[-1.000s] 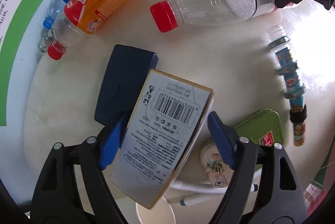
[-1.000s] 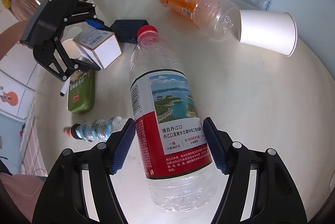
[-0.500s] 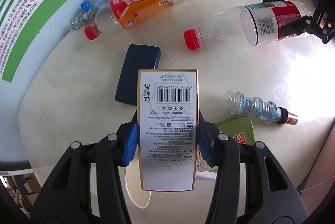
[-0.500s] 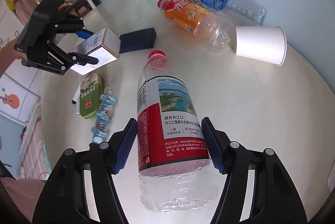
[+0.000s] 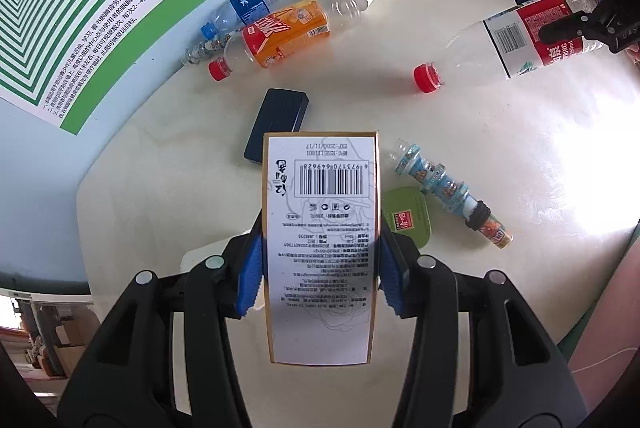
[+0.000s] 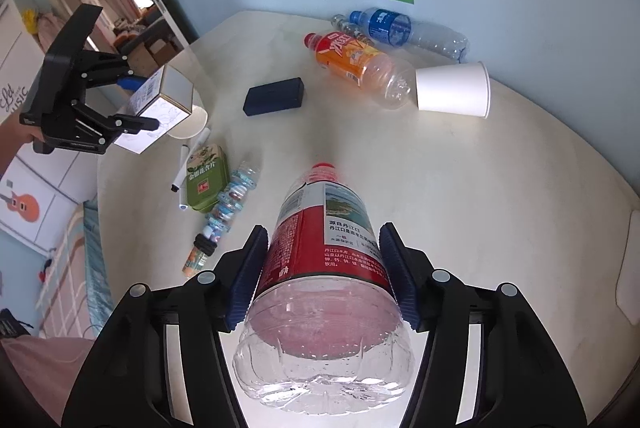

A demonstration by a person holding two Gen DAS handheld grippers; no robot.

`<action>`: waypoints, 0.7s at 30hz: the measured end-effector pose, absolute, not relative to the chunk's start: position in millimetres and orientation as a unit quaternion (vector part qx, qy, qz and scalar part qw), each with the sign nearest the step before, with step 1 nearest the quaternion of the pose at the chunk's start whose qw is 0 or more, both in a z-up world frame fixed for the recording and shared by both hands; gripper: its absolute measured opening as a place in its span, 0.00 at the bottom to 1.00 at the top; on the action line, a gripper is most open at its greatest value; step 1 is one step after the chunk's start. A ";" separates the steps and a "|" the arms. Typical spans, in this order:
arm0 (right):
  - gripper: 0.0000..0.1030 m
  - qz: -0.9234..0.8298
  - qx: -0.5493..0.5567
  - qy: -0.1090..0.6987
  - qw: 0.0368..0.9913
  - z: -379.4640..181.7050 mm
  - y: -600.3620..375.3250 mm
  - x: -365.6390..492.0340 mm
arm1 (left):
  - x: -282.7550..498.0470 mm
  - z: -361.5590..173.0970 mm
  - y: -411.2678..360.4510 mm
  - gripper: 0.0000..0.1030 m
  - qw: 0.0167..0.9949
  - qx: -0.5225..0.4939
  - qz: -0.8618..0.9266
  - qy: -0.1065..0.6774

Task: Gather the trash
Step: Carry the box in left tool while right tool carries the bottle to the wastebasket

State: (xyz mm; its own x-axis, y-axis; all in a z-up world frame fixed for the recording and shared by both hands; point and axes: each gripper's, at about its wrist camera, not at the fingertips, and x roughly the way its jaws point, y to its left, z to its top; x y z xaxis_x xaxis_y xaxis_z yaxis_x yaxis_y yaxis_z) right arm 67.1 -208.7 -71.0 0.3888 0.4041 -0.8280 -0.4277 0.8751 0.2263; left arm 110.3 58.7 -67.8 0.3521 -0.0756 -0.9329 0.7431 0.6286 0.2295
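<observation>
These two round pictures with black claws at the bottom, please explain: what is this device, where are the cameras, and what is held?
No robot here: a person holds one hand gripper in each hand, each with a fisheye camera looking along its fingers. The left gripper is shut on a white carton. The right gripper clamps a large red-label bottle, its jaws having just closed further. On the round table lie an orange bottle, a blue-label bottle, a paper cup, a dark case and a green tin.

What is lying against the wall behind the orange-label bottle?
Behind the orange-label bottle lie a blue-label bottle and a smaller clear bottle, its far end covered. A paper cup lies at the orange-label bottle's base.
</observation>
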 end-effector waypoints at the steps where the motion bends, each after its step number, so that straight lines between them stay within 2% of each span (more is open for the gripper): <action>1: 0.57 0.249 -0.013 0.491 0.835 -69.1 -210.5 63.0 | 104.5 -64.7 58.3 0.45 0.754 0.335 -0.270 0.497; 14: 0.57 0.299 -0.009 0.449 0.842 -25.6 -218.6 23.8 | 31.5 -34.1 60.8 0.45 0.788 0.308 -0.226 0.483; 21: 0.57 0.415 -0.015 0.432 0.800 4.2 -160.8 18.1 | -15.0 -30.7 116.9 0.45 0.816 0.229 -0.153 0.508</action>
